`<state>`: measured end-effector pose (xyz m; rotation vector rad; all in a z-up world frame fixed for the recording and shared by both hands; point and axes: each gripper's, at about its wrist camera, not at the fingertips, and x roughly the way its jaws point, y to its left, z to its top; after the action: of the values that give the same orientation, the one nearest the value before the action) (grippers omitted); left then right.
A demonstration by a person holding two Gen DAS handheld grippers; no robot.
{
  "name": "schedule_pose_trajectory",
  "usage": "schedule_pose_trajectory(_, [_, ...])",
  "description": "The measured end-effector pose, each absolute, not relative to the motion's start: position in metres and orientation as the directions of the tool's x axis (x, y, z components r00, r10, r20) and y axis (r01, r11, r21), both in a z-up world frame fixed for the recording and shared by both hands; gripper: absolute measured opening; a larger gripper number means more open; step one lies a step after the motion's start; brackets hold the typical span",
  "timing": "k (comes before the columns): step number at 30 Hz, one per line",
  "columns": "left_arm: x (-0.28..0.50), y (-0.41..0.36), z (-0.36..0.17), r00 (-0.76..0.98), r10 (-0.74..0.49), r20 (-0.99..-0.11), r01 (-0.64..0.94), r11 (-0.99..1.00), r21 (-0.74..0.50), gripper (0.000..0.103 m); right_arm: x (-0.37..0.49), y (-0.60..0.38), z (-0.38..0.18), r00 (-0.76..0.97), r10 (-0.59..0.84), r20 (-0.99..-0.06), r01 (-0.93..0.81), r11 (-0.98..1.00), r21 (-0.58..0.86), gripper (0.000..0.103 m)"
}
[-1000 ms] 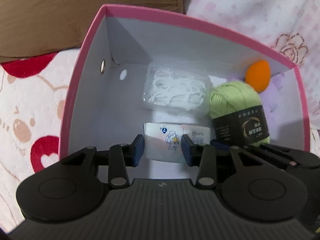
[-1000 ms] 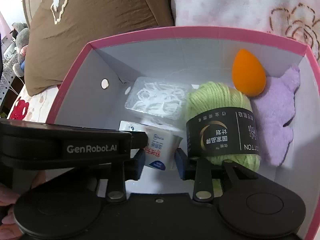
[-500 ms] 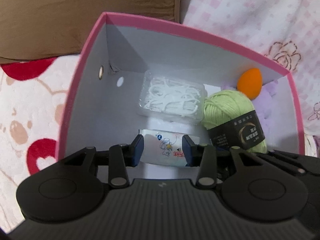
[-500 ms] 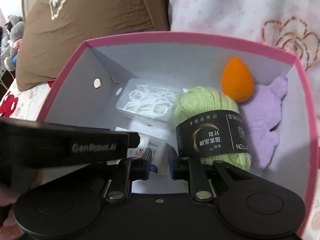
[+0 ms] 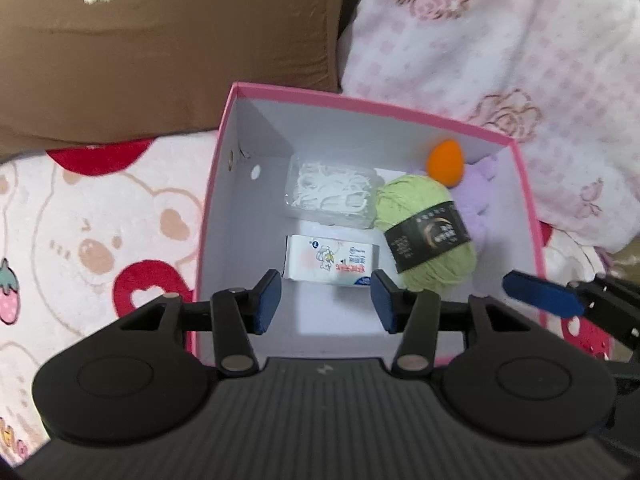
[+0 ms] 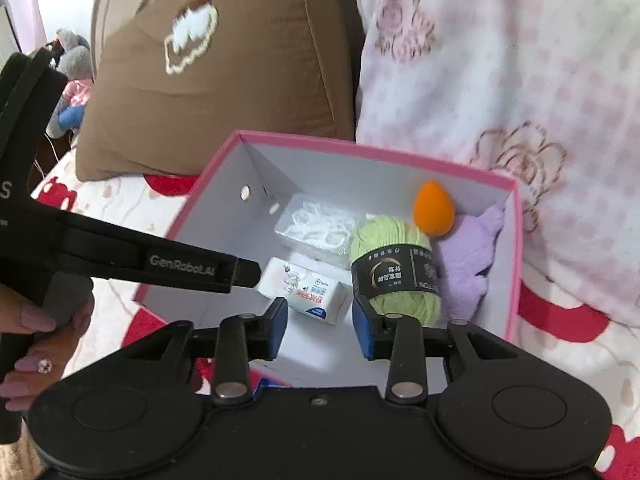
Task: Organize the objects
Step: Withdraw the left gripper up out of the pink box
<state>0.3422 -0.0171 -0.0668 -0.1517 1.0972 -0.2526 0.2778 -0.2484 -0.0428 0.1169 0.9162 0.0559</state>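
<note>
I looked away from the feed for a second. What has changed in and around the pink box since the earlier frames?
Both grippers have pulled back and up out of the pink box. The left gripper has opened wider, away from the tissue pack; the right gripper, nearly shut half a second ago, has reopened and holds nothing. The tissue pack, floss box, green yarn, orange sponge and purple plush lie unmoved.

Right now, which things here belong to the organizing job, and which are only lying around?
Job:
pink box
tissue pack
green yarn
clear floss container
orange sponge
purple plush
left gripper and right gripper, both open

Lying around:
brown pillow
bear blanket
</note>
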Motion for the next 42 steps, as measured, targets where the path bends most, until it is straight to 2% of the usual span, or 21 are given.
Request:
schedule_pose_trajectory(4, [0.325,-0.010,-0.043,0.429,-0.297,-0.853,0.153,0.955,-0.255,0.057,0.258,-0.246,-0.022,0.638,0.090,-0.765,-0.010,0.994,0.108,0.060])
schedule_pose_trajectory(6, [0.316,-0.010,-0.032,0.425,-0.302,-0.854,0.170,0.953,-0.252,0.063,0.250,-0.244,-0.013,0.631,0.091,-0.771,-0.032,0.995,0.091,0.061])
schedule_pose_trajectory(12, [0.293,-0.008,-0.011,0.418,-0.288,-0.862,0.184,0.956,-0.230,0.065,0.226,-0.238,0.008,0.631,0.061,-0.774,-0.024,0.998,0.060,0.064])
schedule_pose_trajectory(15, [0.280,-0.010,-0.002,0.418,-0.287,-0.862,0.203,0.954,-0.220,0.067,0.215,-0.237,0.015,0.639,0.065,-0.766,-0.009,0.997,0.078,0.072])
schedule_pose_trajectory(16, [0.276,-0.011,0.001,0.419,-0.287,-0.861,0.208,0.954,-0.216,0.069,0.211,-0.236,0.017,0.643,0.063,-0.763,-0.007,0.997,0.077,0.078])
schedule_pose_trajectory(17, [0.272,-0.011,0.004,0.424,-0.286,-0.859,0.211,0.954,-0.213,0.071,0.207,-0.235,0.020,0.647,0.058,-0.761,-0.005,0.997,0.072,0.080])
schedule_pose_trajectory(22, [0.252,-0.011,0.015,0.420,-0.311,-0.852,0.236,0.944,-0.229,0.076,0.189,-0.229,0.026,0.641,0.023,-0.767,0.015,0.999,0.042,0.082])
schedule_pose_trajectory(27, [0.235,-0.009,0.022,0.435,-0.306,-0.847,0.260,0.943,-0.207,0.081,0.172,-0.226,0.033,0.660,0.005,-0.751,0.026,0.999,0.029,0.092])
schedule_pose_trajectory(29, [0.230,-0.008,0.024,0.436,-0.313,-0.844,0.270,0.940,-0.209,0.087,0.167,-0.226,0.033,0.656,0.002,-0.755,0.031,0.999,0.029,0.094])
schedule_pose_trajectory(38, [0.205,0.000,0.031,0.447,-0.316,-0.837,0.326,0.929,-0.177,0.100,0.147,-0.223,0.033,0.627,0.061,-0.777,-0.009,0.997,0.071,0.095])
schedule_pose_trajectory(42, [0.196,0.006,0.026,0.413,-0.348,-0.842,0.325,0.920,-0.221,0.101,0.139,-0.220,0.033,0.621,0.054,-0.782,-0.017,0.998,0.055,0.095])
